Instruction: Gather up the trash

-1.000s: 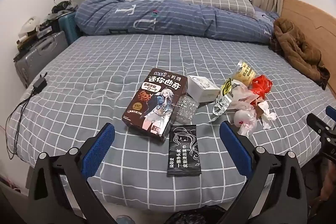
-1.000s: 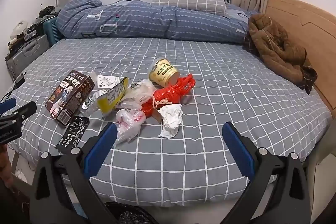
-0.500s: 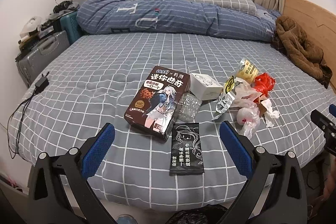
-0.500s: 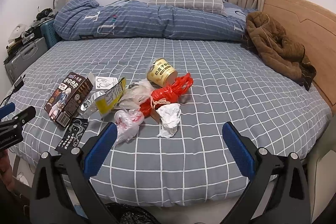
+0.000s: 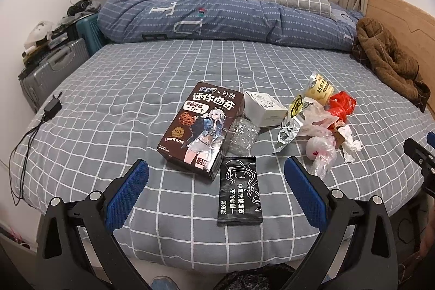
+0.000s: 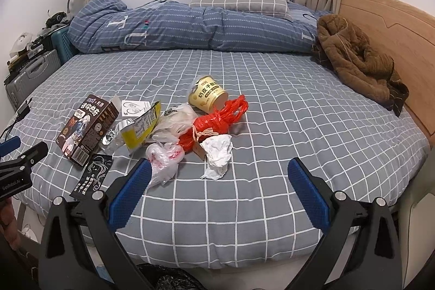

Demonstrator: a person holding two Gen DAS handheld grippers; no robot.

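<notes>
black sachet (image 5: 240, 190) — long axis toward pillow, flat

Both grippers are just hanging in the air side by side, pointing forward and level. The left gripper (image 5: 216, 173) has its jaws spread wide with nothing between the blue pads (image 5: 127, 195). Same deal for the right gripper (image 6: 217, 173): jaws wide apart, holding nothing. From the right wrist view you can see the left one poking in at the left edge, and the right one shows at the right edge of the left view.
</notes>
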